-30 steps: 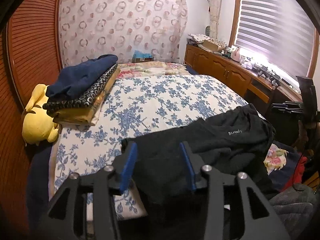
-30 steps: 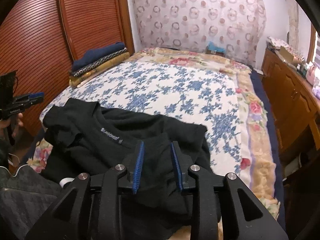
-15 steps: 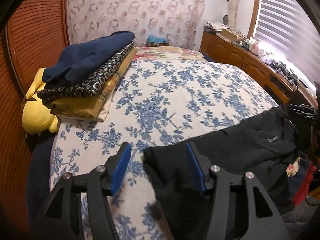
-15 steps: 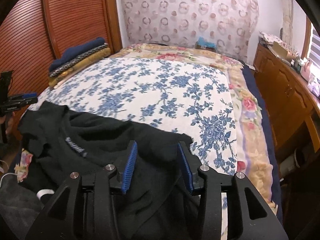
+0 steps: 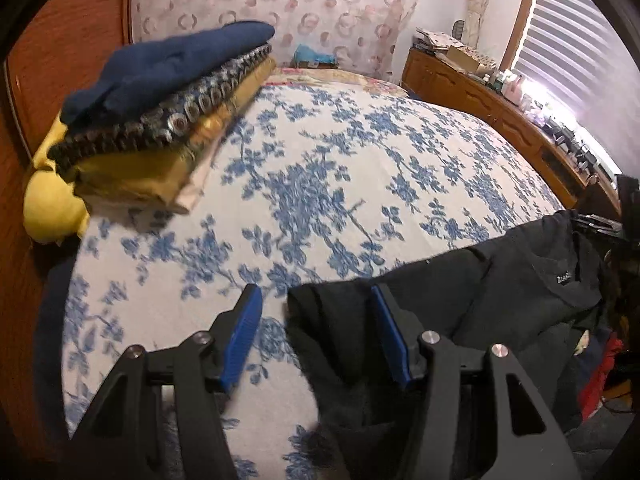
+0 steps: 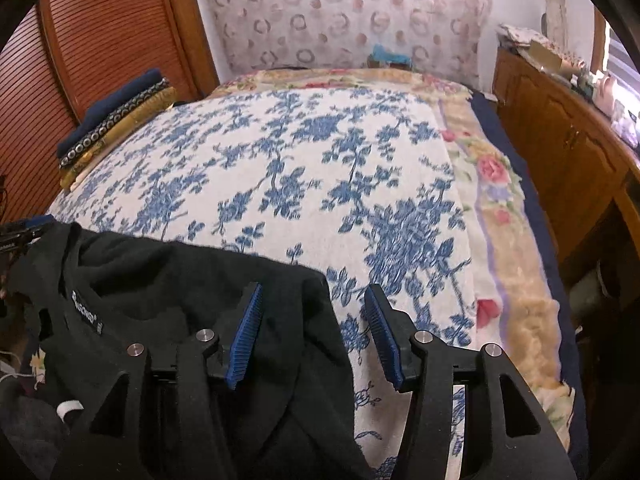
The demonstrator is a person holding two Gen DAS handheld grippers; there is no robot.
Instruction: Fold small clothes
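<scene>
Nearest in the left wrist view, the left gripper (image 5: pixel 316 332) stands with its blue-padded jaws apart, pointing down at the bed; a corner of the black knit garment (image 5: pixel 460 300) lies between them, close against the pad on the picture's right and clear of the other, so nothing is clamped. In the right wrist view the right gripper (image 6: pixel 314 332) has its jaws opening, and the other corner of the black knit garment (image 6: pixel 180 292) sits between them, spread under the pad on the picture's left, with bare bedspread showing by the other pad; neither pad presses the cloth. The garment lies crumpled along the near edge of the bed, its neckline and small white-lettered label (image 6: pixel 86 312) turned up. It rests on the white bedspread printed with blue flowers (image 6: pixel 320 168), which covers most of the bed. Beyond, at the far left side of the bed against the brown slatted wooden doors (image 6: pixel 100 32), sits a stack of folded clothes (image 5: pixel 168 112): navy on top, then a dark ring-patterned layer, then mustard yellow. A yellow plush cushion (image 5: pixel 52 208) lies just beside the stack. Farthest back hangs a pale curtain with ring patterns (image 6: pixel 344 12), and a brown wooden cabinet (image 6: pixel 568 152) runs along the right side.
</scene>
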